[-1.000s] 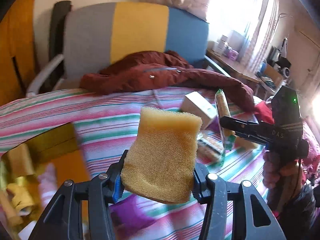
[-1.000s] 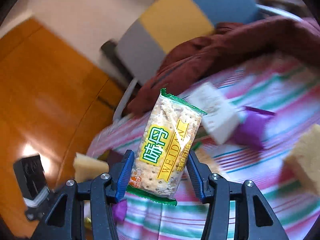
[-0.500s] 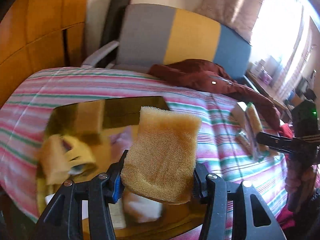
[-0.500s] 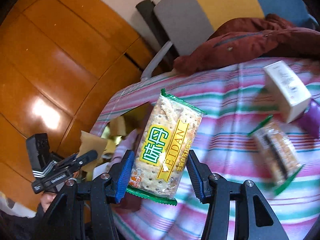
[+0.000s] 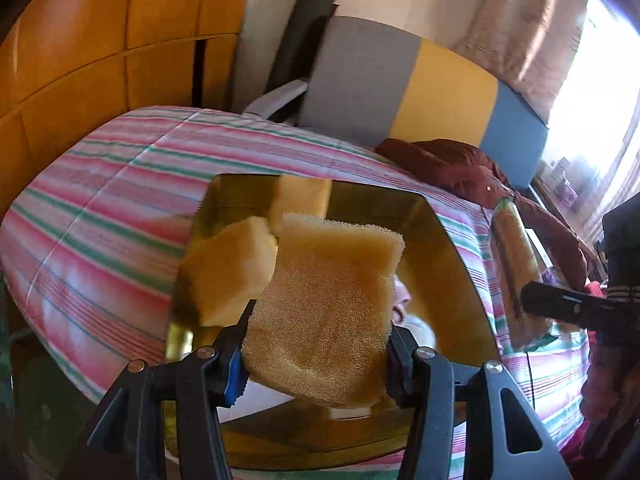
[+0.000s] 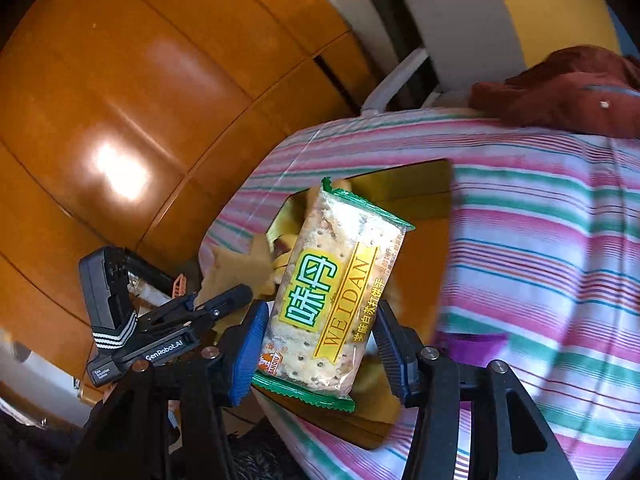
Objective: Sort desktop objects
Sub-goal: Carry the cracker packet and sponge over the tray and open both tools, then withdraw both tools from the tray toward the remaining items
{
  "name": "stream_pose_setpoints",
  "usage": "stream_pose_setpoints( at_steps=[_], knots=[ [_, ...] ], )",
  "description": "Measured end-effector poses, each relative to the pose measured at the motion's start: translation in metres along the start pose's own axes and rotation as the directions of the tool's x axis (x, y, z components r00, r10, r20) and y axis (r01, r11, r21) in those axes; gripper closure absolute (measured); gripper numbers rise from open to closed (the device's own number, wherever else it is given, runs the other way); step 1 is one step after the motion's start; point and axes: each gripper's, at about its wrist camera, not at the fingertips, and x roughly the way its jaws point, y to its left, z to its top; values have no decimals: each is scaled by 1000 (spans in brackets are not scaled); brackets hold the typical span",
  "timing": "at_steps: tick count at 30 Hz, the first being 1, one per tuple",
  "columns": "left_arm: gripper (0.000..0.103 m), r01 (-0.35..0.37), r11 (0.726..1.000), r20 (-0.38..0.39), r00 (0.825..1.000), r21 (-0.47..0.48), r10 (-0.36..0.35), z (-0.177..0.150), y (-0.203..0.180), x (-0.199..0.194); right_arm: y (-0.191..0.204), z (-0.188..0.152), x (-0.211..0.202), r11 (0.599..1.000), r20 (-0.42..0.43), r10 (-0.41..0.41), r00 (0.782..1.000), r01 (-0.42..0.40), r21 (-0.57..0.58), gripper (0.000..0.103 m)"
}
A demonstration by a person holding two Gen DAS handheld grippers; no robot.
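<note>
My left gripper [image 5: 316, 356] is closed only as far as the yellow sponge [image 5: 326, 312] lets it, both blue pads pressing the sponge's lower sides. The sponge stands upright, long axis pointing away from me and slightly tilted right, above a gold box [image 5: 440, 248] on the striped bedcover [image 5: 112, 216]. Two more sponge blocks [image 5: 232, 268] lie inside that box.

My right gripper [image 6: 320, 344] pinches a Weidan cracker packet [image 6: 336, 292] at its lower half, held about as wide as the packet. The packet stands on end, long axis running up and leaning right, label toward the camera, over the near edge of the same box. A dark red jacket [image 6: 568, 92] lies on the bedcover beyond.
</note>
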Motion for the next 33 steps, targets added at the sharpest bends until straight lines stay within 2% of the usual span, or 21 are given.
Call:
stream_pose_setpoints(
  at_steps=[6, 9, 16, 19, 22, 27, 33],
  knots=[
    [44, 33, 999, -25, 999, -18, -34, -7, 8, 4, 22, 3, 35, 1000, -33, 3, 999, -2, 28, 49],
    [36, 52, 998, -22, 998, -38, -53, -10, 11, 3, 20, 7, 50, 995, -40, 38, 999, -34, 90, 42],
    [34, 98, 992, 12, 995, -74, -97, -7, 12, -3, 21, -4, 42, 993, -23, 27, 999, -25, 113, 42],
    [34, 78, 995, 21, 997, -69, -77, -8, 9, -5, 16, -10, 31, 991, 0, 24, 1000, -24, 134, 42],
    [35, 62, 996, 26, 998, -57, -60, -9, 6, -7, 11, -18, 15, 989, 29, -2, 1000, -2, 149, 34],
    [35, 22, 1000, 53, 998, -2, -22, -12, -2, -16, -9, -34, -19, 977, 85, -82, 993, 64, 203, 32],
    [35, 74, 990, 74, 994, 122, -84, -11, -36, -27, -46, -51, -63, 939, 142, -191, 971, 139, 314, 29]
  ],
)
